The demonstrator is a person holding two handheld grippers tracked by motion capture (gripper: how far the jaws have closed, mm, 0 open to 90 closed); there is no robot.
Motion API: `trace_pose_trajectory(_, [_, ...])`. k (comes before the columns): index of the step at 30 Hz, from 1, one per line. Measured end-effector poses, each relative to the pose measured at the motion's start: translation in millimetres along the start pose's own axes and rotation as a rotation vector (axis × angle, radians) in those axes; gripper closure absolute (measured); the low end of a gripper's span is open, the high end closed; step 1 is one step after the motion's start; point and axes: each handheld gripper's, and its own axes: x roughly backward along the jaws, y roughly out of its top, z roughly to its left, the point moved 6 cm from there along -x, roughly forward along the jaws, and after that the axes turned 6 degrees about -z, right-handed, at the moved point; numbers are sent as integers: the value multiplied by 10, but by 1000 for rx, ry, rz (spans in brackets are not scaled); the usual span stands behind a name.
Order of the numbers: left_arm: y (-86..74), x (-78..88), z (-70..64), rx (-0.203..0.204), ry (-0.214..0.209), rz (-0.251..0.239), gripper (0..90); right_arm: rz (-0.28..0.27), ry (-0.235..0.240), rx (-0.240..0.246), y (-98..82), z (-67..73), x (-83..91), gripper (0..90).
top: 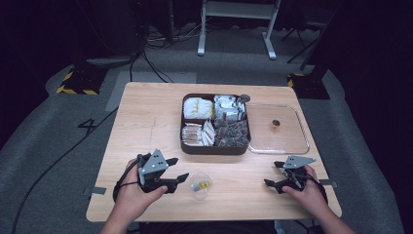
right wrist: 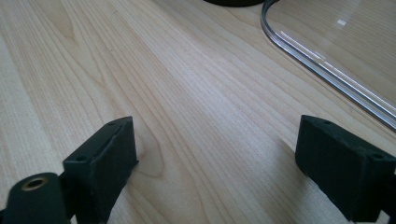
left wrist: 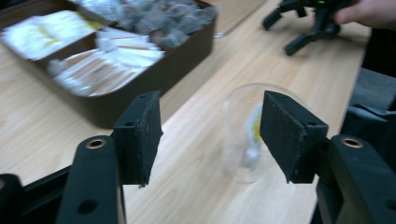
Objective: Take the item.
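Nearest the person, a small clear plastic cup (left wrist: 247, 135) with a yellow-tagged sachet inside is seen on the desk (top: 146, 122) just ahead of the left gripper (left wrist: 210, 135), whose jaws are spread wide and empty. The cup is judged light, thin-walled and easily crushed or tipped, best taken gently across its sides. The right gripper (right wrist: 224, 163), also open and empty, is held over bare desk, and farther off a dark compartmented box (top: 214, 146) of packets is touched by a clear lid (top: 287, 144).

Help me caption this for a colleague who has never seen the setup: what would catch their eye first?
First, the dark compartment box of wrapped packets at the centre of the wooden table, with a clear lid lying flat to its right. Nearer the person, a small clear cup with something yellow inside stands just ahead of the open left gripper; the right gripper rests open over bare wood.
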Motion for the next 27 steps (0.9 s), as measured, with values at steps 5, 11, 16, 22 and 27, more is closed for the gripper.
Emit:
trace_pose_trajectory(5, [-109,106,190,40,78,23,350,0,4,4,5,-5,-5,127])
trace_pose_trajectory(11, [-281,169,416,75,151,78,321,0,4,4,5,-5,-6,127])
trace_pose_trajectory(16, [-457,200,577,110,197,132,301,-1,6,6,5,-7,-6,127])
trace_pose_trajectory(22, [-681,198,748,154,268,200,294,0,7,7,5,-7,-5,127])
trace_pose_trajectory(27, [-845,198,790,196,276,208,294,0,8,7,5,-8,-5,127])
